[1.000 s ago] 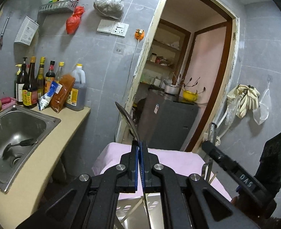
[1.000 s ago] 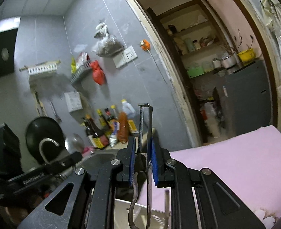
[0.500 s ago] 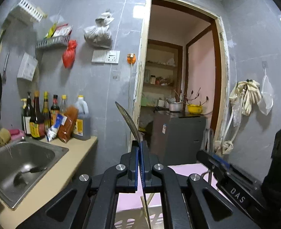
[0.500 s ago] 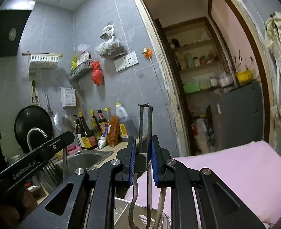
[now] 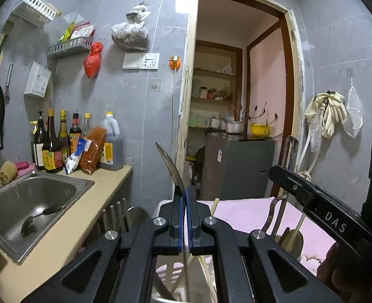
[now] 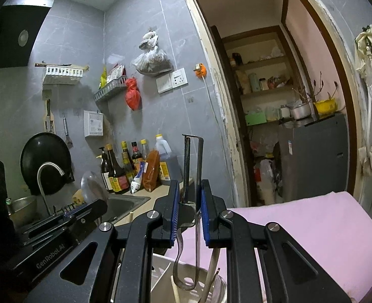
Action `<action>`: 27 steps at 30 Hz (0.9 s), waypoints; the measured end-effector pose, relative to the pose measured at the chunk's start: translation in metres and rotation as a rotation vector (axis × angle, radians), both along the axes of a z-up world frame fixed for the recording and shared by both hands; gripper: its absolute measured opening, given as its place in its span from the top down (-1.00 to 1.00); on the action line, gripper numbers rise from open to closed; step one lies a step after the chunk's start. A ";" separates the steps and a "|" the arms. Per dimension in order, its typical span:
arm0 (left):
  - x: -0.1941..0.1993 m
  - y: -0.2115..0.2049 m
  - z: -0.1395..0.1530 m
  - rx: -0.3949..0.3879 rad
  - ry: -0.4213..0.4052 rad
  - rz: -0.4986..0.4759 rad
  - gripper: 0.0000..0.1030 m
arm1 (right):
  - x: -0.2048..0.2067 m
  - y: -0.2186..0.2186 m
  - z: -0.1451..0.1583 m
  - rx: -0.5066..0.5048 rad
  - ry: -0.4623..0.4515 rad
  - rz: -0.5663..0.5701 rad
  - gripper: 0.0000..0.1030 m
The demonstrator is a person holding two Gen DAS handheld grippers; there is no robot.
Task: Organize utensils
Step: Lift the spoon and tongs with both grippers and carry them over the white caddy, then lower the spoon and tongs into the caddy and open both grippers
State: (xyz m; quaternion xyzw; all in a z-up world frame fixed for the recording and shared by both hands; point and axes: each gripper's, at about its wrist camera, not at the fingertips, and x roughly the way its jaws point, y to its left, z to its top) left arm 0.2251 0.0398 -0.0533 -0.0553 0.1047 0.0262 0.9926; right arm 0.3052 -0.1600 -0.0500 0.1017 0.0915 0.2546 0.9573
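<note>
My left gripper point(image 5: 185, 197) is shut on a thin metal spoon point(image 5: 169, 165) seen edge-on, its bowl sticking up past the fingertips and its handle running down below. My right gripper point(image 6: 189, 197) is shut on a metal peeler point(image 6: 193, 166) whose frame stands upright between the blue pads; its looped handle hangs into a clear cup point(image 6: 211, 287) holding chopsticks. The right gripper also shows in the left wrist view point(image 5: 319, 207), and the left gripper in the right wrist view point(image 6: 67, 219), with the spoon's bowl point(image 6: 93, 185) above it.
A white plastic utensil rack point(image 6: 160, 272) sits below both grippers on a pink cloth point(image 6: 299, 224). A steel sink point(image 5: 24, 202) with a dark spoon point(image 5: 38, 218) lies left, with sauce bottles point(image 5: 57, 146) on the counter. A doorway and a grey fridge point(image 5: 239, 166) are ahead.
Both grippers have tilted up and risen with their utensils held; the view now looks level at the wall and doorway. The peeler's handle now hangs over the clear cup.
</note>
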 end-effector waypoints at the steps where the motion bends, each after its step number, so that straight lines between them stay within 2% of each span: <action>1: -0.001 0.002 0.000 -0.013 0.007 -0.002 0.94 | 0.000 0.000 -0.001 -0.004 0.007 0.001 0.72; 6: 0.000 0.007 0.000 -0.059 0.062 -0.016 0.94 | -0.002 -0.003 0.002 -0.032 0.030 0.022 0.69; 11: 0.000 0.009 0.001 -0.079 0.114 -0.043 0.91 | -0.006 -0.010 0.008 -0.020 0.043 0.018 0.49; 13: 0.000 0.011 0.001 -0.098 0.137 -0.047 0.88 | -0.009 -0.014 0.013 -0.008 0.046 0.006 0.48; 14: 0.000 0.013 0.001 -0.106 0.149 -0.053 0.80 | -0.011 -0.016 0.015 -0.008 0.046 0.000 0.48; 16: -0.002 0.014 0.002 -0.116 0.160 -0.059 0.45 | -0.014 -0.018 0.019 -0.014 0.049 -0.011 0.44; 17: -0.005 0.015 0.004 -0.129 0.147 -0.054 0.20 | -0.015 -0.020 0.021 -0.019 0.056 -0.019 0.34; 18: -0.007 0.016 0.005 -0.137 0.138 -0.051 0.07 | -0.017 -0.021 0.022 -0.022 0.059 -0.023 0.29; 22: -0.011 0.017 0.011 -0.155 0.147 -0.059 0.06 | -0.023 -0.029 0.029 -0.038 0.082 -0.056 0.23; 23: -0.011 0.017 0.013 -0.156 0.148 -0.062 0.06 | -0.026 -0.032 0.031 -0.040 0.087 -0.068 0.14; 25: -0.014 0.016 0.018 -0.151 0.151 -0.069 -0.03 | -0.034 -0.038 0.036 -0.040 0.087 -0.097 0.01; 27: -0.019 0.014 0.024 -0.148 0.148 -0.076 -0.24 | -0.039 -0.042 0.040 -0.046 0.088 -0.119 -0.05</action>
